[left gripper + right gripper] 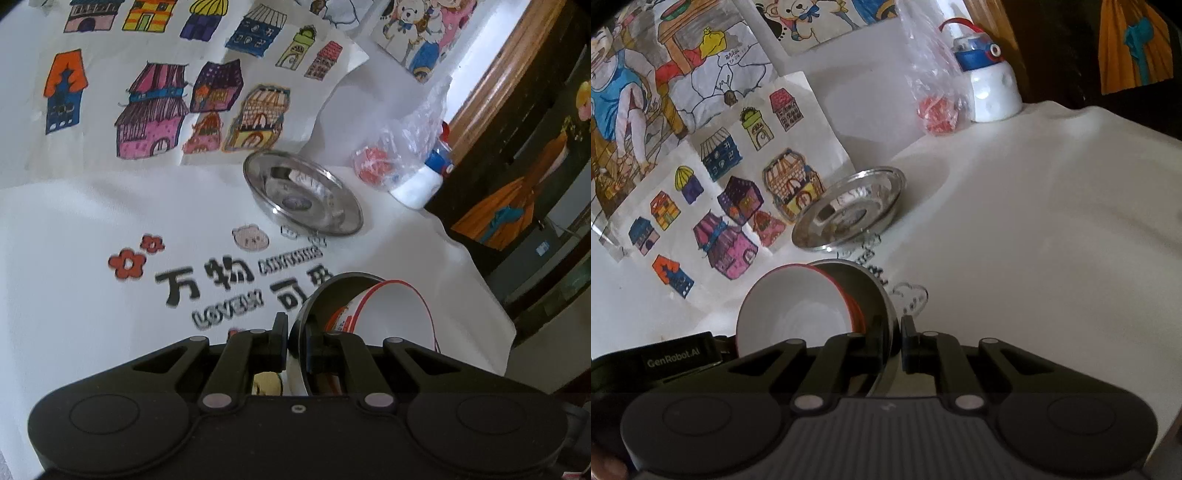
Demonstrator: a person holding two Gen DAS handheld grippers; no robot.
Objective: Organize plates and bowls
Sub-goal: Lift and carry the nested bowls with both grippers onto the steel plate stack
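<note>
A steel bowl [332,282] with a white, red-rimmed bowl [399,314] nested inside hangs tilted above the white tablecloth. My left gripper [295,332] is shut on one side of the steel rim. In the right wrist view my right gripper [899,328] is shut on the opposite side of the same steel bowl [866,284], and the white bowl [794,310] faces the camera. The black housing [679,356] of the left gripper shows at the left there. Beyond the bowls a shallow steel plate [303,192] [849,206] lies on the cloth near the wall.
A clear plastic bag with red contents [373,166] [936,110] and a white bottle with a blue cap [424,181] [993,92] stand at the back. Children's drawings [155,110] lean against the wall. The table's edge [491,295] drops off to the right.
</note>
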